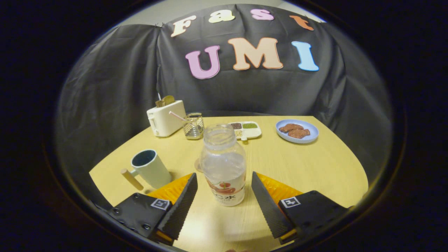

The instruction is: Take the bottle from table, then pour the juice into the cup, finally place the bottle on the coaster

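Gripper view: the tool (224,182) is spread wide around the uncapped juice bottle (224,164) — neither finger touching it — standing upright on the desk (315,168), cup (150,168) to the bottle's left.

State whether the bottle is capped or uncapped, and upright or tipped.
Uncapped and upright: the bottle stands on the table with its mouth bare, between the open fingers.

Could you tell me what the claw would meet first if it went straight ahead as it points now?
Most likely the clear plastic bottle with the red-printed label, standing upright between the open claw's fingers, apparently untouched by either.
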